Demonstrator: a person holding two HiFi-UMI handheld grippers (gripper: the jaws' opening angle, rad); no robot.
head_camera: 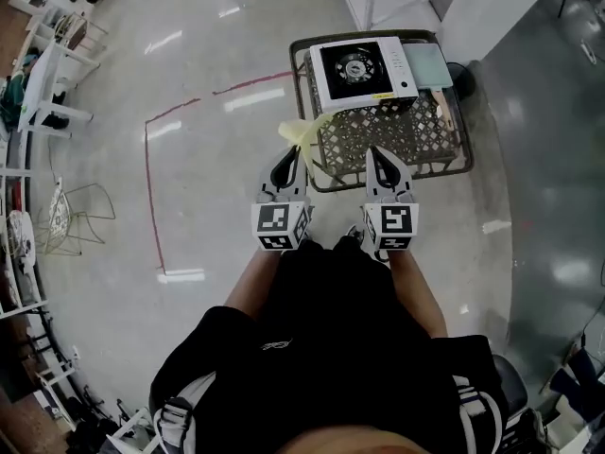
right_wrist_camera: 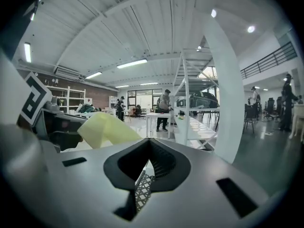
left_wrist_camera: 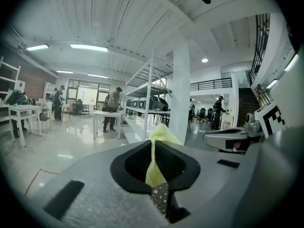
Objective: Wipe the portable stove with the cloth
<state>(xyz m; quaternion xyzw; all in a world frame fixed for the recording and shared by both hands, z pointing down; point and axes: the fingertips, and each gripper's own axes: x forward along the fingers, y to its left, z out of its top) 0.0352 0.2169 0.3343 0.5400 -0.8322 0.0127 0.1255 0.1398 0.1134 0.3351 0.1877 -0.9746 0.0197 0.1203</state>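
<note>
Before the stove (head_camera: 364, 69) on its mesh surface (head_camera: 397, 145) — shown only from the head view — the left claw (head_camera: 291, 164) grips the cloth (left_wrist_camera: 161, 132), the right claw (head_camera: 383, 164) clenched empty.

The head view looks steeply down from above the person. The left gripper (head_camera: 291, 159) and right gripper (head_camera: 378, 159) sit mid-frame, and the wire table (head_camera: 416, 135) lies just beyond their tips. Each gripper view sits close behind its own jaws and faces roughly level across the hall. Each also catches the other gripper at its inner edge. Both show the white column (left_wrist_camera: 180, 94) and the yellow cloth (right_wrist_camera: 107, 127).
</note>
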